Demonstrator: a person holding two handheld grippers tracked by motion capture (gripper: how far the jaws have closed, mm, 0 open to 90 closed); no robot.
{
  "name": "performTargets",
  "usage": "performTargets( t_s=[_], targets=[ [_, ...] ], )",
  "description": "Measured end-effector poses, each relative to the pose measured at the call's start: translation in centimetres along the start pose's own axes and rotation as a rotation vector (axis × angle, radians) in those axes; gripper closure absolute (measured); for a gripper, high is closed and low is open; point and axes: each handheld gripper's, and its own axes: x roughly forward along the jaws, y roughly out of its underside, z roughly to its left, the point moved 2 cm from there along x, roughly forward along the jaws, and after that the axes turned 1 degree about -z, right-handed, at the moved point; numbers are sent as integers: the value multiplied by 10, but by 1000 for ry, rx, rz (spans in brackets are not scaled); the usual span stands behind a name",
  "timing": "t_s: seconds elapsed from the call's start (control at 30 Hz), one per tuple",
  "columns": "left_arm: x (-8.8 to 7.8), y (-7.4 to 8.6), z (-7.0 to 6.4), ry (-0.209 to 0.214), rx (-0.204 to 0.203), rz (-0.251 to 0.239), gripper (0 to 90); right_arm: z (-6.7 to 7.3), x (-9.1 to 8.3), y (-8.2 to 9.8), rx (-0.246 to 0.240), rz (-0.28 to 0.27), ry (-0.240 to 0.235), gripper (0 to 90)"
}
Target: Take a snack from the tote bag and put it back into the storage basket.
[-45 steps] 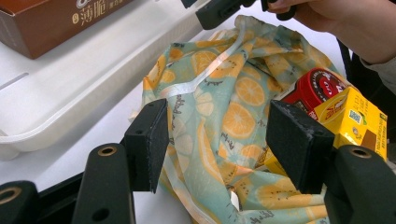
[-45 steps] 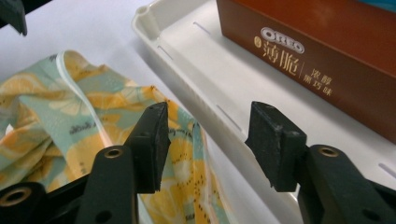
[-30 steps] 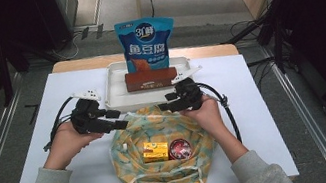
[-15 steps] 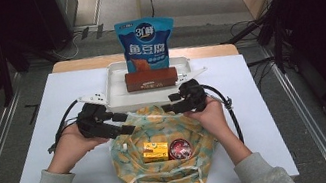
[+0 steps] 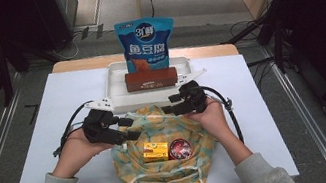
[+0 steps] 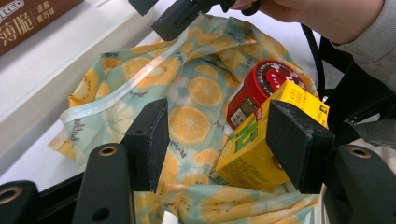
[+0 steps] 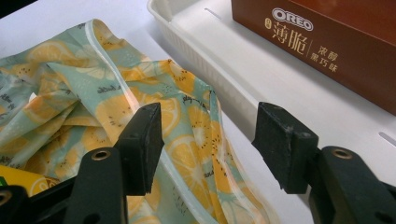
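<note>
From my high view the table (image 5: 33, 145) is bright and evenly lit from overhead, while the floor and room at both sides fall into near black. Shadows under the hands are soft and short. The picture is slightly soft, with fine print unreadable. My two gripper views are sharper in the middle; the jaws at the bottom edge look large and slightly blurred. The tray (image 7: 243, 70) nearly washes out white.

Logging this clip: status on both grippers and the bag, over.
Left gripper open at the fruit-print bag mouth. Right gripper open over its far rim. Yellow carton and red can inside. White tray close behind.
</note>
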Motion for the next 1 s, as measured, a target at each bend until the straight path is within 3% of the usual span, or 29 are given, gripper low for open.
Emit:
performTargets(
  t_s=[0.43, 1.0],
  targets=[
    [4, 0, -15, 13, 34, -5, 402, 0, 0, 1, 0, 4, 4, 425],
    [22, 2, -32, 59, 86, 36, 396, -4, -1, 1, 11, 0, 8, 425]
  ],
)
